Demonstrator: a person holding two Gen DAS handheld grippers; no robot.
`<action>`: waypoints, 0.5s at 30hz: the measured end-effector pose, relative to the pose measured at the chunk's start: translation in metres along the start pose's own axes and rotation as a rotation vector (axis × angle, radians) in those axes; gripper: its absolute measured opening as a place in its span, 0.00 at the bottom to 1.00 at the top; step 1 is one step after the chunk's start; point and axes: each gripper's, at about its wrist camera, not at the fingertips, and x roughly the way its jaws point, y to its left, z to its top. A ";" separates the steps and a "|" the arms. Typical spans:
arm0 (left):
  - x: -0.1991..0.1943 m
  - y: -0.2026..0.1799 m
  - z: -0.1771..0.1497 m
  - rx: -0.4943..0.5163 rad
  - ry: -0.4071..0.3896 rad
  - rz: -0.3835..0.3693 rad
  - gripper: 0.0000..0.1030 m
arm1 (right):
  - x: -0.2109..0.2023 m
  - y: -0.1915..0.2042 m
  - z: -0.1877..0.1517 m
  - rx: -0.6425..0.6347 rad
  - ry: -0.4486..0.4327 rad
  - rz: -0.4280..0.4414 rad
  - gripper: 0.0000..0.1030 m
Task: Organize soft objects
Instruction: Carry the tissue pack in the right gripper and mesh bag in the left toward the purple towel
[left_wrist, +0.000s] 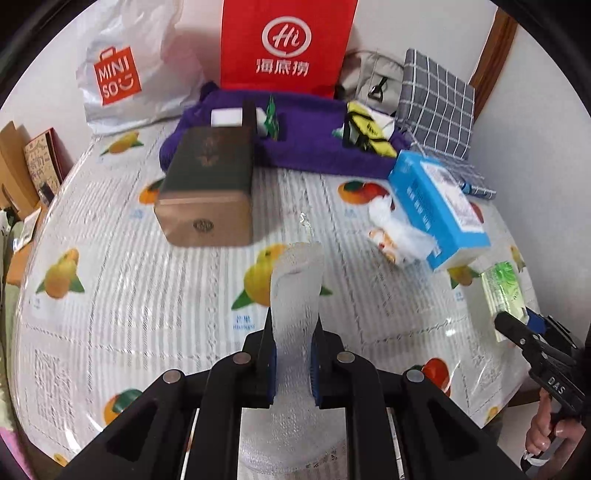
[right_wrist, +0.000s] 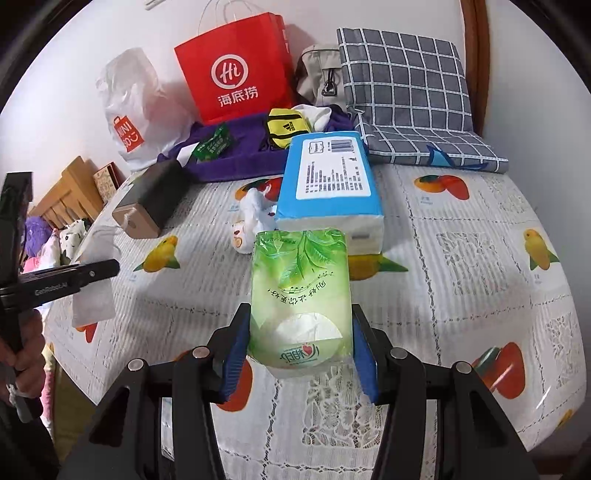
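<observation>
My left gripper (left_wrist: 293, 363) is shut on a white foam sheet (left_wrist: 295, 291) that stands up between its pads above the fruit-print tablecloth; it also shows in the right wrist view (right_wrist: 92, 295). My right gripper (right_wrist: 301, 350) is shut on a green tissue pack (right_wrist: 301, 291), held just above the table; the pack also shows in the left wrist view (left_wrist: 504, 291). A blue tissue pack (right_wrist: 328, 184) lies just beyond it, with a crumpled white plastic bag (right_wrist: 251, 218) at its left.
A brown box (left_wrist: 207, 192) lies left of centre. A purple cloth (left_wrist: 295, 147) with small items, a red paper bag (left_wrist: 286, 44), a white MINISO bag (left_wrist: 122, 70), a beige pouch (right_wrist: 321, 74) and a grey checked cushion (right_wrist: 406, 96) line the back wall.
</observation>
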 end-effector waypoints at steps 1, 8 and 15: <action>-0.003 0.001 0.003 -0.004 -0.014 -0.002 0.13 | 0.000 0.000 0.003 -0.001 0.002 -0.002 0.49; -0.016 0.012 0.019 -0.027 -0.059 -0.008 0.13 | -0.011 0.005 0.024 -0.011 -0.043 -0.018 0.49; -0.025 0.015 0.042 -0.033 -0.106 -0.015 0.13 | -0.022 0.009 0.052 -0.021 -0.081 0.031 0.50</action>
